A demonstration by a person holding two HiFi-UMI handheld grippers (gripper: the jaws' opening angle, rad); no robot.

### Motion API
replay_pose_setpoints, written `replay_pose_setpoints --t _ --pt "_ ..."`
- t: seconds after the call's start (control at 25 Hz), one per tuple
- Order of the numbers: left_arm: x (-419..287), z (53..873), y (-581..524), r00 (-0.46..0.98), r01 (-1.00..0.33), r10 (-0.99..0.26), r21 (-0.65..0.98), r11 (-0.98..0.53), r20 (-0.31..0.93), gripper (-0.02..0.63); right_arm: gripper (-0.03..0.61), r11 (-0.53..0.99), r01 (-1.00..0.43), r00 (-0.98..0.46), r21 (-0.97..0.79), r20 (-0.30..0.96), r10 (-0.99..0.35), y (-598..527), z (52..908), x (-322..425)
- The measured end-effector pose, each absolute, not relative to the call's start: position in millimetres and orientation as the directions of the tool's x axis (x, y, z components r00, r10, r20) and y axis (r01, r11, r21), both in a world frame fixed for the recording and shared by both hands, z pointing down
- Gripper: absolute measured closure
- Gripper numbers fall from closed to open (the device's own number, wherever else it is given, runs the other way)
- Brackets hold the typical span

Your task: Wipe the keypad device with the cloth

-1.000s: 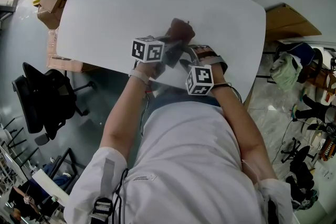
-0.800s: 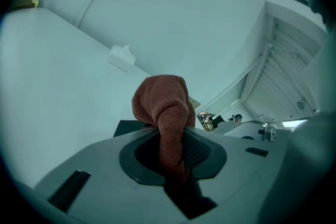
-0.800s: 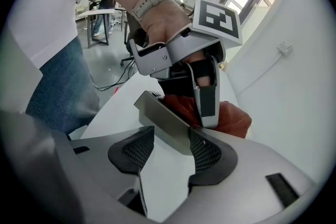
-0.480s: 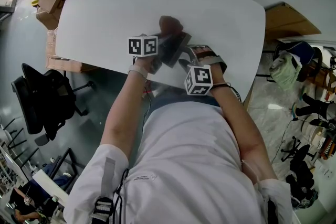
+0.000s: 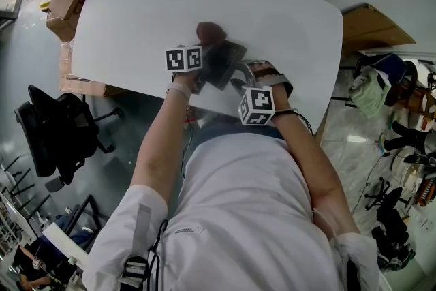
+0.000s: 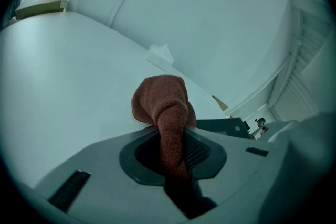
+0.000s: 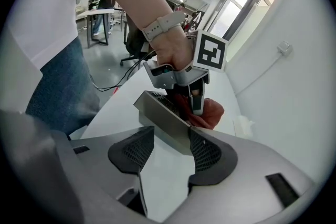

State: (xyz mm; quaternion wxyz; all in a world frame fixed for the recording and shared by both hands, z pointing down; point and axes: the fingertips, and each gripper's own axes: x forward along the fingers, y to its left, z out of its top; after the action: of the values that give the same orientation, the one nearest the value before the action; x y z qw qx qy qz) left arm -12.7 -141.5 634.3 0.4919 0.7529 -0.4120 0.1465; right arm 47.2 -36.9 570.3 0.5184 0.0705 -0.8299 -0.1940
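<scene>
Rust-brown cloth, terry weave, bunched into a soft lump and pinched in the left tongs, whose jaws are closed on a twisted neck of the fabric. The keypad device is a flat dark-grey rectangular slab with a smooth matte side and a grid-textured face. It is tilted and lifted off the white glossy tabletop near the person's edge. The right tongs are clamped on its near end, the meshed black pads against its sides. The left tongs come down over the slab's far end, with the cloth lump against it there. Both forearms are bent inward and the hands sit close together in front of the torso. There is a pale strap on the left wrist. Each of the tongs carries a white marker cube printed with black square patterns.
</scene>
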Motion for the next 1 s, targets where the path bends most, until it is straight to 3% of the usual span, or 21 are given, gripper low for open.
replay_pose_setpoints --t 0.6,1.0 --pt "-39.5 646.2 -111.4 0.607 -0.712 -0.535 0.701 -0.040 0.587 0.538 0.356 0.914 0.132 -0.479 0.383 0.832 -0.280 -25.2 570.1 44.7" --pt "-57.4 640.8 -81.2 0.582 -0.762 -0.523 0.642 -0.084 0.623 0.538 0.356 0.914 0.142 -0.491 0.381 0.829 -0.269 -20.1 571.0 43.3"
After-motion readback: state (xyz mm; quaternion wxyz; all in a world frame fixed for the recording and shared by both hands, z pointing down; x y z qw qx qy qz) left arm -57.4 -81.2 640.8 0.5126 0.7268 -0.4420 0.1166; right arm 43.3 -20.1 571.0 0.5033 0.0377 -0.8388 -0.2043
